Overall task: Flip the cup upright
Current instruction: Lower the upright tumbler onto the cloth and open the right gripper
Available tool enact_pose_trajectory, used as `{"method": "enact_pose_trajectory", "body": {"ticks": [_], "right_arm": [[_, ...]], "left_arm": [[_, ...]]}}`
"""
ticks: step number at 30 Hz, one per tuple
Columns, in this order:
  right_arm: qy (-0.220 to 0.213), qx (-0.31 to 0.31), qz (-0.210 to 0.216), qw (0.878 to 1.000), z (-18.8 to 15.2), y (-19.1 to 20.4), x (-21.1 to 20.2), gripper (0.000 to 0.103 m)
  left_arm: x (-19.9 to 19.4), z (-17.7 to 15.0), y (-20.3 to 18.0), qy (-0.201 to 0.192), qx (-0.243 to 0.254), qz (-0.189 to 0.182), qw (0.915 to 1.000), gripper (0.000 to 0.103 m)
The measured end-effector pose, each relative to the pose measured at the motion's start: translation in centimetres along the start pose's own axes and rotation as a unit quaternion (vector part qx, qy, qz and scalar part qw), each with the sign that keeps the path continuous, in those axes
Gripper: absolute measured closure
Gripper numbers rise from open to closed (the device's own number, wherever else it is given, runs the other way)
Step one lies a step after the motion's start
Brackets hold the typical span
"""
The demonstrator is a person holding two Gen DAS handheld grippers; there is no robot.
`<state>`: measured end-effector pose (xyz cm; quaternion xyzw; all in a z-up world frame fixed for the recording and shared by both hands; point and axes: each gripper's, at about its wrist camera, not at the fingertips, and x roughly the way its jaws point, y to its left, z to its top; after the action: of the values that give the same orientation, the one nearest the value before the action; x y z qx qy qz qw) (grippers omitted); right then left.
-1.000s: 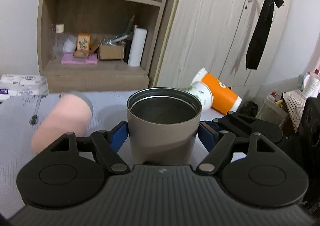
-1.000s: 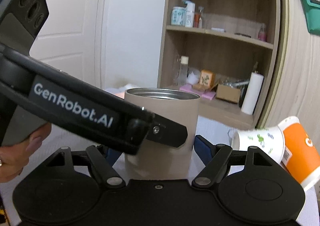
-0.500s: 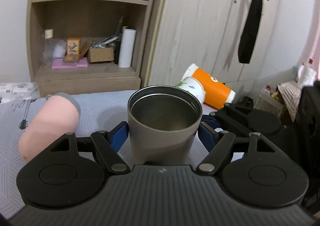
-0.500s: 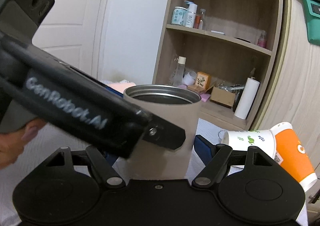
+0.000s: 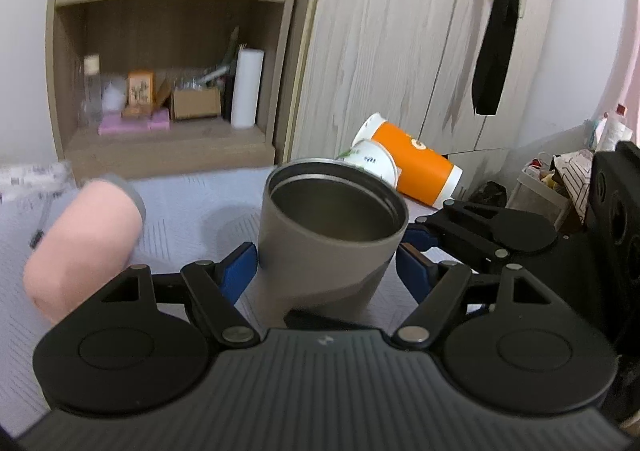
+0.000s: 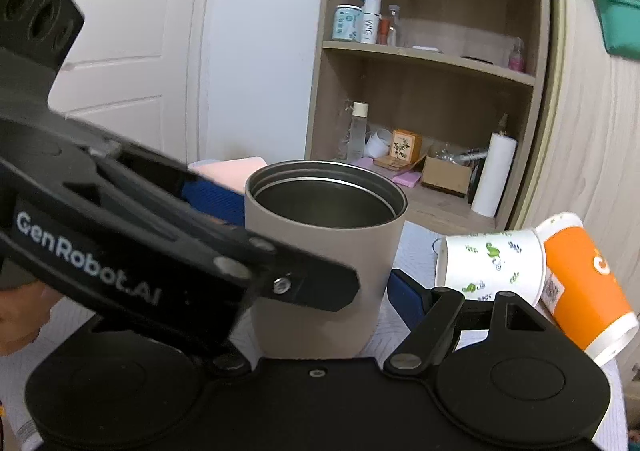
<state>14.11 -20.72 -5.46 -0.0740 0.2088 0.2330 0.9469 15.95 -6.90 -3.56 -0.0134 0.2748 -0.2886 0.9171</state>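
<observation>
Though the cup (image 5: pixel 326 243) stands mouth-up btwn both claws, left claw (image 5: pixel 326 265) & right claw (image 6: pixel 320 283) are open w/ gaps, so flip looks done; only backing off left.

Left tongs (image 5: pixel 326 263) loosened; cup (image 5: pixel 328 235) tilted.

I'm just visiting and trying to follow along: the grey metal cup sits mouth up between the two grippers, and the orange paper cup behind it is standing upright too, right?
Not quite. The grey metal cup is mouth up between the left gripper and the right gripper, but the orange paper cup lies on its side against a white paper cup. The right wrist view shows it best.
</observation>
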Motion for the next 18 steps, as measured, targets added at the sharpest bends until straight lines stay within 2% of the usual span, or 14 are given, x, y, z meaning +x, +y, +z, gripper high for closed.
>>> {"method": "enact_pose_trajectory", "body": {"ticks": [13, 18], "right_arm": [[-0.004, -0.002, -0.016, 1.0, -0.3, 0.9, -0.7, 0.016], [-0.002, 0.008, -0.009, 1.0, -1.0, 0.8, -1.9, 0.016]], "left_arm": [[-1.3, -0.7, 0.7, 0.016, -0.054, 0.021, 0.9982, 0.025], [-2.1, -0.9, 1.1, 0.017, -0.078, 0.035, 0.9962, 0.025]]}}
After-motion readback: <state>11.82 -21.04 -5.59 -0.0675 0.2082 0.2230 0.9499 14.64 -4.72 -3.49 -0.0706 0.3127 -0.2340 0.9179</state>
